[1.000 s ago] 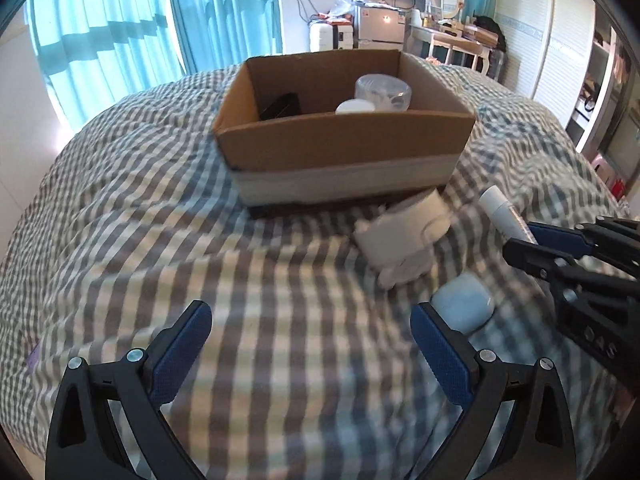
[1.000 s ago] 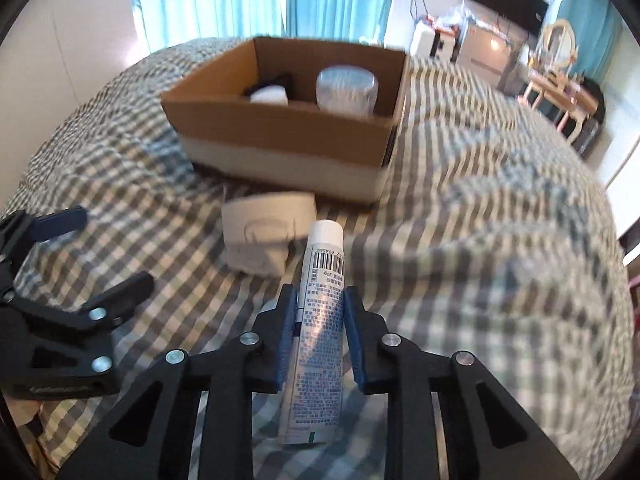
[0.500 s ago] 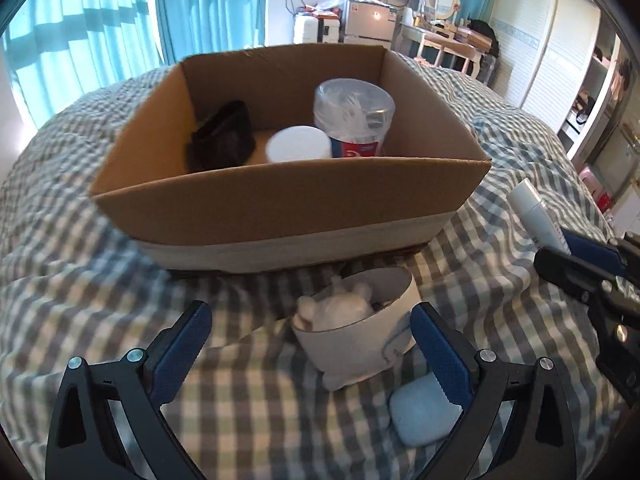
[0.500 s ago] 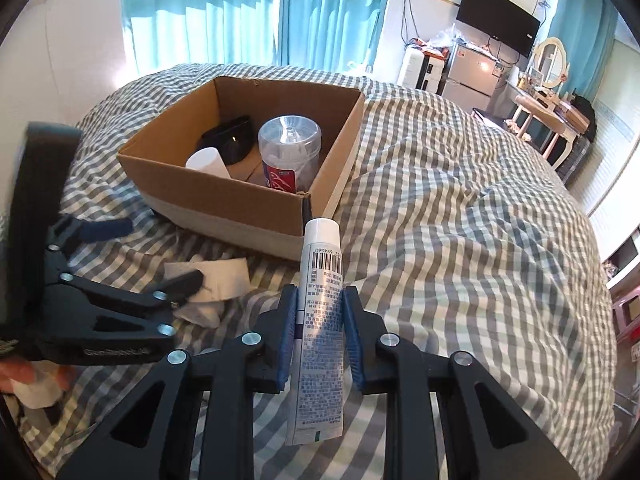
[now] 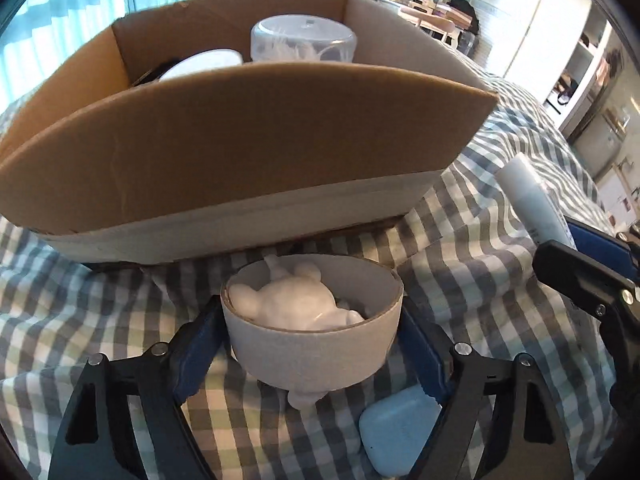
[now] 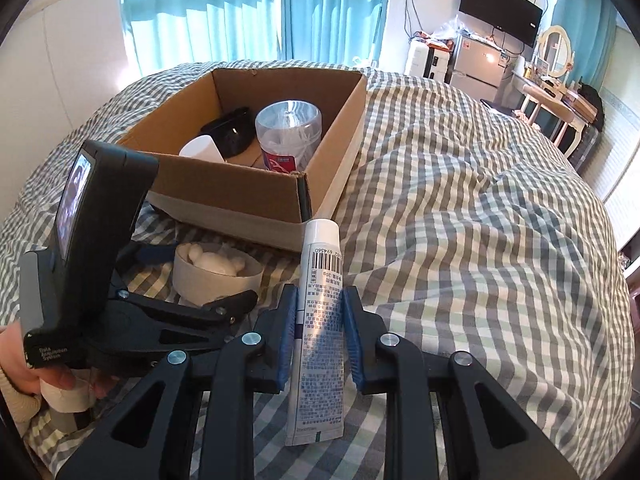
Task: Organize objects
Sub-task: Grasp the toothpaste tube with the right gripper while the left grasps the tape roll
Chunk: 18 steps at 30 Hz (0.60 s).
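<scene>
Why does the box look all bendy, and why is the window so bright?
Left wrist view: the fisheye lens bows the cardboard box edge, and the corners go dark. Right wrist view: sunlight through the blue curtains washes out the window, while the tube label stays sharp.

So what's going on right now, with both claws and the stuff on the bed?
Right gripper clamped on white tube. Left gripper closing around white round bowl with figurine. Cardboard box just ahead; pale blue case beside bowl.
</scene>
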Motion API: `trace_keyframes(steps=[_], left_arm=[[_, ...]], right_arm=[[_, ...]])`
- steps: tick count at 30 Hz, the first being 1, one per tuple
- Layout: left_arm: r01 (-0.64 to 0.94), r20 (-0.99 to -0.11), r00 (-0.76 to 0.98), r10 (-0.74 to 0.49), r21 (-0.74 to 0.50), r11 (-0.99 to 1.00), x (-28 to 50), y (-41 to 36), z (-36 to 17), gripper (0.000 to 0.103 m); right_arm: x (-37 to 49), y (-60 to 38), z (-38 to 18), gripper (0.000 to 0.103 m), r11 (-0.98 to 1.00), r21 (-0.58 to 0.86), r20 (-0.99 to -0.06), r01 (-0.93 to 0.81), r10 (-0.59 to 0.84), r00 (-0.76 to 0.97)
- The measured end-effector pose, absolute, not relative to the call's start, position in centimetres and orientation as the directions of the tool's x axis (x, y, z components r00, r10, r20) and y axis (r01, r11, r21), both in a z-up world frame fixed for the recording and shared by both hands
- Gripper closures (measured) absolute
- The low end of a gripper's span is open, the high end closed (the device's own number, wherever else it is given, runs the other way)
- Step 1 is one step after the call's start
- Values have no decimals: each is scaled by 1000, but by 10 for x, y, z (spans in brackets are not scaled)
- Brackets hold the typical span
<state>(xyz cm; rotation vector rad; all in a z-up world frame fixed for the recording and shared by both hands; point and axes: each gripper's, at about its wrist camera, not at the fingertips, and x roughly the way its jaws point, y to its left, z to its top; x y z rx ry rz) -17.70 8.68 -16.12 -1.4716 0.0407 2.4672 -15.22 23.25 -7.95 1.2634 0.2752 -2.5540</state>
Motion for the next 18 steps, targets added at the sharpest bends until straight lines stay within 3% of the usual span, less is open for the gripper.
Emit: trace_keyframes(steps=[18], left_arm=[[-274,-762,-617,198,-28,-961,-115,73,-88,18]], right_arm=[[-121,222,-45,82,-943,-103,-757,315,-132,-640]])
